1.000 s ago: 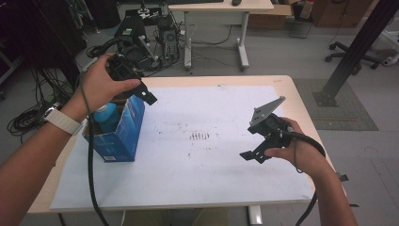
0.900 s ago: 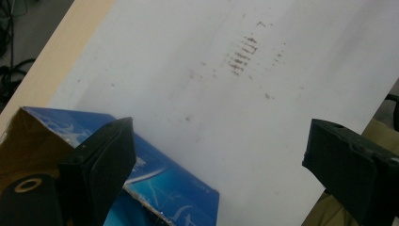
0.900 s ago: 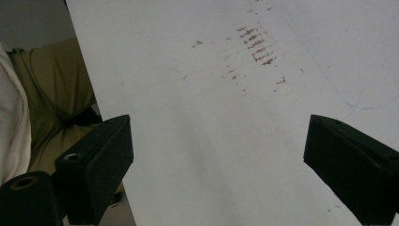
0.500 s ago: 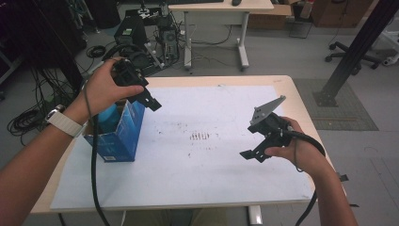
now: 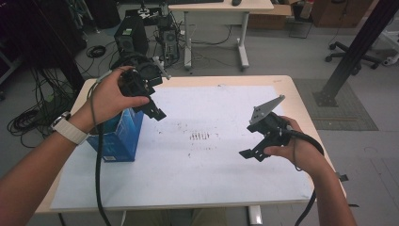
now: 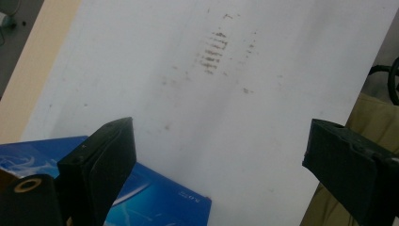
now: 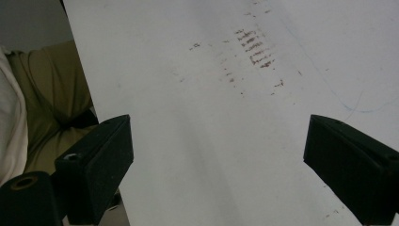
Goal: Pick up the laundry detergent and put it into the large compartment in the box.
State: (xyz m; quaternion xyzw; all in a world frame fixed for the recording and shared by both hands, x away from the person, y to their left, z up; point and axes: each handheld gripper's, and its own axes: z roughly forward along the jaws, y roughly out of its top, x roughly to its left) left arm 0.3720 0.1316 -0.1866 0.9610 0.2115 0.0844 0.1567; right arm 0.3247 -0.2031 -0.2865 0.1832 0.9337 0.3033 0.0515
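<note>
A blue cardboard box (image 5: 117, 136) stands upright at the left of the table, and its top corner (image 6: 155, 202) lies below my left jaws. My left gripper (image 5: 154, 94) hovers just above and to the right of the box, open and empty; its jaws (image 6: 219, 136) are spread wide over the white sheet (image 6: 263, 108). My right gripper (image 5: 251, 141) is held above the sheet at the right, a grey three-cornered plate (image 5: 266, 110) on top. It is open too (image 7: 216, 127), with nothing between the jaws.
A white sheet (image 5: 207, 174) covers most of the wooden table (image 5: 301, 99), with brown smudges (image 5: 201, 136) near its middle. Behind the table are another desk (image 5: 221, 7), a computer tower (image 5: 127, 35) and floor cables. The person's trousers (image 7: 51, 84) show past the near edge.
My left gripper has drifted a little to the right, from over the box toward the sheet. The right gripper has stayed put.
</note>
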